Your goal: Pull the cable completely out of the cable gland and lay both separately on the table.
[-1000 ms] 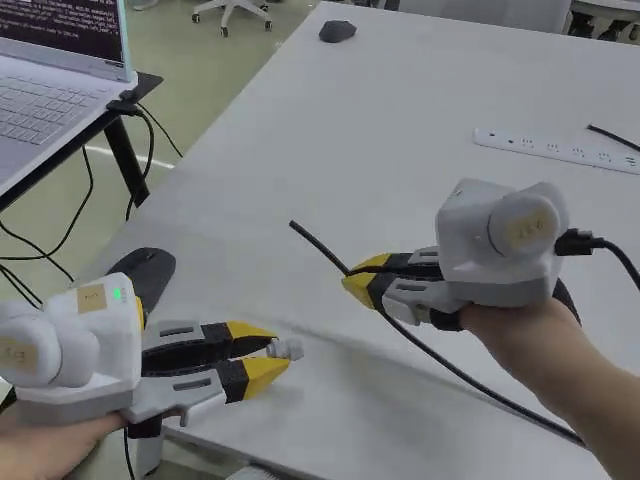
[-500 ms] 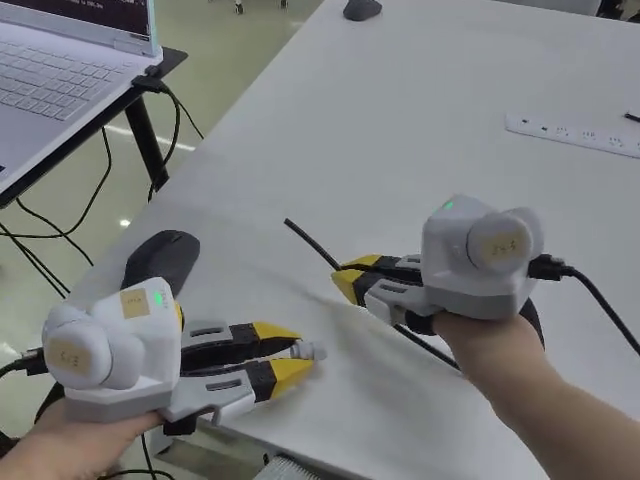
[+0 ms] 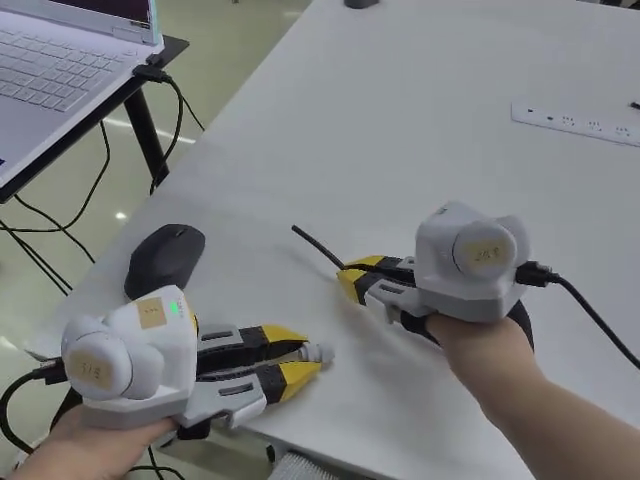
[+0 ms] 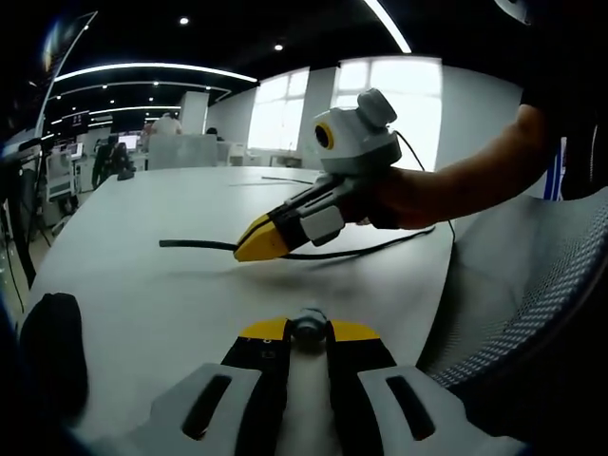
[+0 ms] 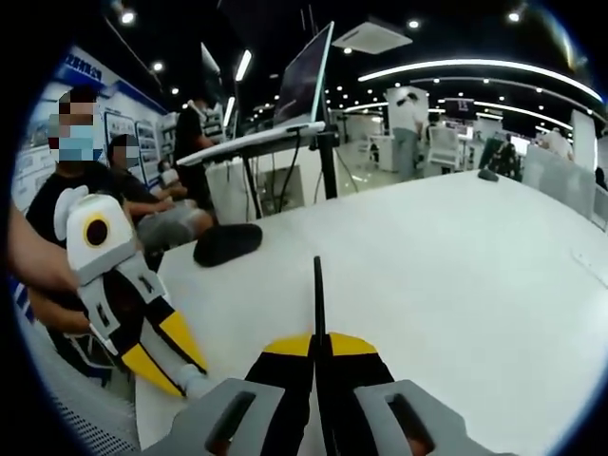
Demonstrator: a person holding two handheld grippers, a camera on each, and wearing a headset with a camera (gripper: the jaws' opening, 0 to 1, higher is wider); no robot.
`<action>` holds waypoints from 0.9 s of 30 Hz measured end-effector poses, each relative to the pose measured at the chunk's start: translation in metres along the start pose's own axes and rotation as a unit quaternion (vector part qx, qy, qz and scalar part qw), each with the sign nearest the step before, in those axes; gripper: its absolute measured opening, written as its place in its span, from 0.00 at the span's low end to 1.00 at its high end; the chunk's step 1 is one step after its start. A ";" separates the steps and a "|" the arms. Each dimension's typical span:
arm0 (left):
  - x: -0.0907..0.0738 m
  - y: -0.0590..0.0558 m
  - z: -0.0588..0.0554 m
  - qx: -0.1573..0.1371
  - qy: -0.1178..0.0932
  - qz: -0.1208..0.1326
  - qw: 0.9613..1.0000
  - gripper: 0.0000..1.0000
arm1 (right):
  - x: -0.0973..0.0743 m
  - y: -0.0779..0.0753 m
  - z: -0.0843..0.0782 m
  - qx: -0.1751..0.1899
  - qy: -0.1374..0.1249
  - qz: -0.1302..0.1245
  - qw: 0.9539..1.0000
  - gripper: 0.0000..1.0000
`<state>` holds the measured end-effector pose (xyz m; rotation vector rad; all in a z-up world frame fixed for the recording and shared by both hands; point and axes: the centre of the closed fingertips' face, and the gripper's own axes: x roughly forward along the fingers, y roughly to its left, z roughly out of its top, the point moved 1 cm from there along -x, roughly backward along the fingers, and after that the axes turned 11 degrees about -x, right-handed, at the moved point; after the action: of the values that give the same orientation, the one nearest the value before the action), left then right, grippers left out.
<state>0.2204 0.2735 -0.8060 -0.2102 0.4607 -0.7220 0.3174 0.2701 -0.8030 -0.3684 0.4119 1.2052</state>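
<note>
So we've got the cable gland (image 3: 318, 353) pinched in the left tongs (image 3: 298, 360) by the near edge of the worktop (image 3: 430, 150). The right tongs (image 3: 350, 281) are clamped on the black cable (image 3: 312, 243), a bit farther in and to the right. The two parts are well apart, so to us the pull looks done and what's left is laying each one down. The cable's long axis runs far-left to near-right, with its free end poking out past the right tongs, and the gland sits near-left of it. The left gripper view gives us the gland end-on between the jaws. The right gripper view has the cable running straight out along its jaws, with the mouse (image 5: 228, 243) off to the left.
</note>
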 end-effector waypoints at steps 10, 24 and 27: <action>0.005 0.001 0.002 -0.002 -0.017 0.003 1.000 0.15 | 0.006 0.005 -0.008 -0.017 0.010 0.002 1.000 0.00; 0.005 -0.007 0.002 -0.011 -0.014 -0.013 1.000 0.22 | 0.006 0.004 -0.007 -0.031 0.007 -0.002 0.999 0.17; 0.004 -0.007 0.004 -0.010 -0.016 -0.011 1.000 0.32 | 0.006 0.002 -0.006 -0.029 0.006 -0.008 1.000 0.29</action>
<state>0.2209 0.2657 -0.8011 -0.2458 0.4354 -0.7358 0.3166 0.2727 -0.8117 -0.4279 0.3855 1.2016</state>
